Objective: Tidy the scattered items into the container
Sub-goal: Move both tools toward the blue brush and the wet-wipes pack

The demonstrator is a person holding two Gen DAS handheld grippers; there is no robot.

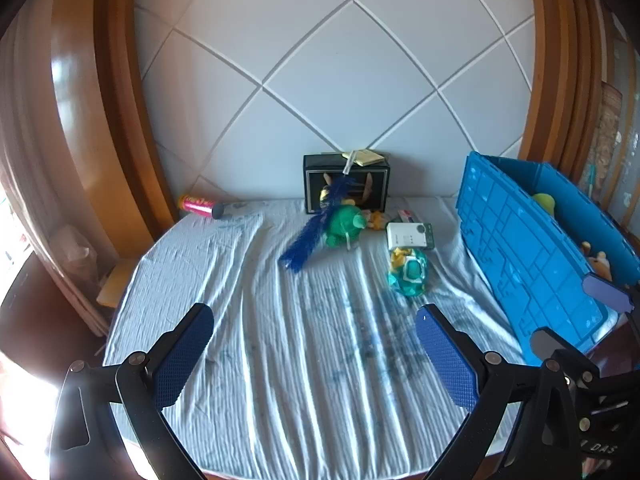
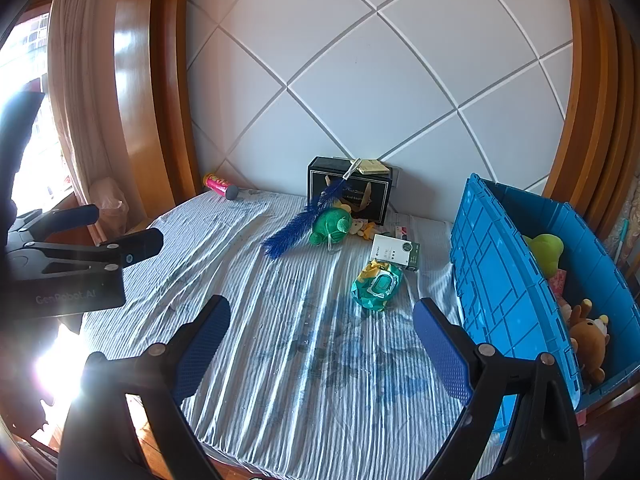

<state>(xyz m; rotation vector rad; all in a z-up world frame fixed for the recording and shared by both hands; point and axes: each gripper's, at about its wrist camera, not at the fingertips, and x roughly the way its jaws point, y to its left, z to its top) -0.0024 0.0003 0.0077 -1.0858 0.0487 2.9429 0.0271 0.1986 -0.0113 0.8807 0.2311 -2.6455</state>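
A blue plastic crate (image 1: 520, 240) (image 2: 500, 280) stands at the right edge of the table and holds a brown plush bear (image 2: 588, 336) and a lime-green toy (image 2: 546, 250). On the striped cloth lie a teal wet-wipe packet (image 1: 408, 272) (image 2: 376, 286), a white-and-green box (image 1: 408, 236) (image 2: 394, 252), a green plush (image 1: 344, 222) (image 2: 330, 226) and a blue feather brush (image 1: 312, 236) (image 2: 300, 224). My left gripper (image 1: 312, 316) is open over bare cloth, well short of the items. My right gripper (image 2: 322, 306) is open too, with the wipe packet just beyond its fingertips.
A black box (image 1: 346, 188) with yellow notes on top stands against the padded wall. A pink tube (image 1: 198, 206) lies at the far left corner. A small yellow toy (image 2: 366, 230) sits beside the green plush. Wooden frames flank the wall.
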